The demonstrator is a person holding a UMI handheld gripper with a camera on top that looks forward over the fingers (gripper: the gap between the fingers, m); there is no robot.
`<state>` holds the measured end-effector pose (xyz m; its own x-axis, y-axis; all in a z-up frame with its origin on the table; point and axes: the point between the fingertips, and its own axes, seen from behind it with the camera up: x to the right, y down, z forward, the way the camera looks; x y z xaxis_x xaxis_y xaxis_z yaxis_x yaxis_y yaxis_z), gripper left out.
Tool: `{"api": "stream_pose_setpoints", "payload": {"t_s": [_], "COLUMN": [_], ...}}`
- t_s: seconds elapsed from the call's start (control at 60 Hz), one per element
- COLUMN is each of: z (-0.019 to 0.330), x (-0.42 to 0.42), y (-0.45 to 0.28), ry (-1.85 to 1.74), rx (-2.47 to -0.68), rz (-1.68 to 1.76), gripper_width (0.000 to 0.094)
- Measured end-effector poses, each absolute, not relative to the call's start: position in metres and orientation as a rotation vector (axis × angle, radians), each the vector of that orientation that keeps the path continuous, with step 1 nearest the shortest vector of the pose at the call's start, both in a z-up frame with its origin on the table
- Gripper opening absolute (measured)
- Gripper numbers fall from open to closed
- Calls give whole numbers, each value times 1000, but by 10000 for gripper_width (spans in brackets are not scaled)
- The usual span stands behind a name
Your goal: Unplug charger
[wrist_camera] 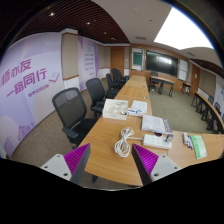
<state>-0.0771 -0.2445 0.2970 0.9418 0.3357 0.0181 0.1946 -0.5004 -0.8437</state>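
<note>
A coiled white charger cable [123, 143] lies on the long wooden table [100, 135], just ahead of my fingers and between their lines. Its cord leads on toward a white box-like object [157, 141] to the right. My gripper [111, 163] is open and empty, held above the table's near end, with the purple pads [79, 158] wide apart. I cannot make out a plug or socket.
Papers and white boxes [155, 124] lie further along the table. Black office chairs [71, 108] line its left side. A wall banner [35, 82] stands at the left. More tables and a screen [161, 63] are at the far end of the room.
</note>
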Motion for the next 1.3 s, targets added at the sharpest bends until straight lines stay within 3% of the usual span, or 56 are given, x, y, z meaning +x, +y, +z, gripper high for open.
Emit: {"api": "stream_pose_setpoints", "payload": {"t_s": [0.167, 0.367, 0.55, 0.867, 0.933, 1.0, 1.033, 1.1, 1.233, 1.3], "z": [259, 172, 114, 65, 50, 37, 33, 30, 33, 58], "x": [-67, 18, 132, 231, 233, 233, 232, 236, 235, 236], "y": [-241, -201, -114, 66, 90, 106, 111, 116, 118, 123], "ry": [-358, -254, -100, 37, 32, 20, 12, 18, 18, 29], "rx": [-2175, -2263, -2252, -2136, -2142, -2148, -2151, -2140, -2135, -2078], "rz": [160, 66, -86, -112, -106, -103, -103, -123, -103, -93], "gripper_width": [857, 858, 861, 840, 797, 692, 620, 383, 317, 293]}}
